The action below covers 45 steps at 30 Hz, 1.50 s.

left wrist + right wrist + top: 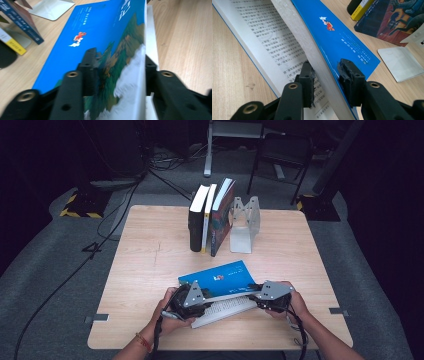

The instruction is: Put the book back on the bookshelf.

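Note:
A blue-covered book (220,276) lies open near the table's front edge, its printed pages (222,310) flat on the wood. The cover and a thick block of pages are raised. My left gripper (207,297) grips that raised part from the left end; in the left gripper view the cover (100,30) and white page edges sit clamped between my jaws (117,67). My right gripper (250,289) holds the same raised block from the right end. There one pad rests on the blue cover (332,37) and the other against the page block above the printed page (262,32), jaws (327,72) shut on it.
Three books (210,215) stand upright at the middle back of the wooden table (150,250), the rightmost leaning. A grey metal bookend (244,222) stands just right of them. Chairs and cables are on the floor beyond the table.

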Available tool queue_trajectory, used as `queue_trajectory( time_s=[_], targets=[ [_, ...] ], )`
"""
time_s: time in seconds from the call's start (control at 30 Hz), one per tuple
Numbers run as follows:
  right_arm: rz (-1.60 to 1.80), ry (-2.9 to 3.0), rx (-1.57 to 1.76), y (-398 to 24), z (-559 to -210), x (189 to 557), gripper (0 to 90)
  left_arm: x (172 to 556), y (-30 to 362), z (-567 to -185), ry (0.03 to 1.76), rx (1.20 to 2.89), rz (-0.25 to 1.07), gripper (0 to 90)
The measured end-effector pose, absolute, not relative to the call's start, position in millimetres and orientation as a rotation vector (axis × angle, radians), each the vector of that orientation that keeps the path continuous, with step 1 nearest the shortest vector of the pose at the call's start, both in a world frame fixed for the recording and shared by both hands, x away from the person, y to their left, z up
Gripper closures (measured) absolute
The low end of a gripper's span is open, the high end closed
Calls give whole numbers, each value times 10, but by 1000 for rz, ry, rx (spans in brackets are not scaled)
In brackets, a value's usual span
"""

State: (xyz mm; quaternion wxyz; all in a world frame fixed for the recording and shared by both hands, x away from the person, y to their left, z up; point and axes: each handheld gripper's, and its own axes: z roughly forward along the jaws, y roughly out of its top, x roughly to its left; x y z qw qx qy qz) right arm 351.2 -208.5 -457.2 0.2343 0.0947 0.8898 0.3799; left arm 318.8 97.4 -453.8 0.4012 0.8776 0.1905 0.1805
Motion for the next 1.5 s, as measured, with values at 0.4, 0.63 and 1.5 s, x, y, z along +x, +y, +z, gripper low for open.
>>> queue_trajectory(
  time_s=[0.4,0.63,1.5],
  targets=[
    [1133,2450,278,-2222,-4703,3709,620,3327,1280,-4603,511,2194,320,654],
    [1151,2433,193,-2141,-4624,3627,657,3259,1357,-4569,582,2238,371,560],
    [1272,2467,92,-1929,-4515,3626,638,3139,1305,-4583,603,2296,444,543]
  ],
)
